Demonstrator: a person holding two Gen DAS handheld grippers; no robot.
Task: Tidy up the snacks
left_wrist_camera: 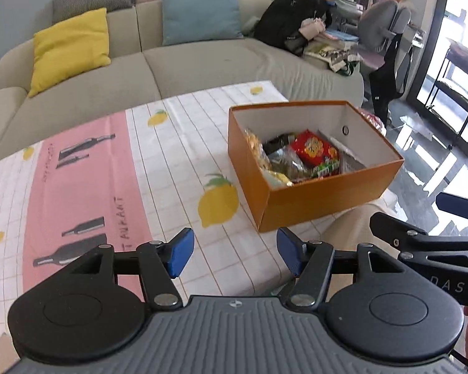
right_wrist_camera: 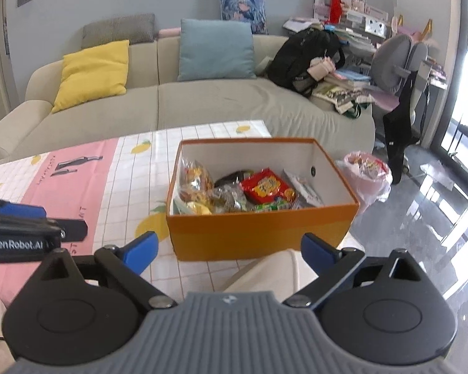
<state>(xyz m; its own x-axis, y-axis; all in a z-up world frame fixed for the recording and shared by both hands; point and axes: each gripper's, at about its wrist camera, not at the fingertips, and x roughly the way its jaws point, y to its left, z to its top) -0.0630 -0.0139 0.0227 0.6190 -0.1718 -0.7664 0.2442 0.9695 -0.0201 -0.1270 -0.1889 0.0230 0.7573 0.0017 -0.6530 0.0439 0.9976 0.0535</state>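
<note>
Open orange cardboard box of packaged snacks, one red, sits near the worktop edge; left tongs and right tongs spread, apparently empty.

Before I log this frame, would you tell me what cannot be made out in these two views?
- Orange box, both views: its near wall hides the lower snacks and the floor.
- Red packet, both views: its print is too small to read.
- Black item, both views: other packets mostly cover it.
- Table, both views: the open left gripper and right gripper hide its near edge.
</note>
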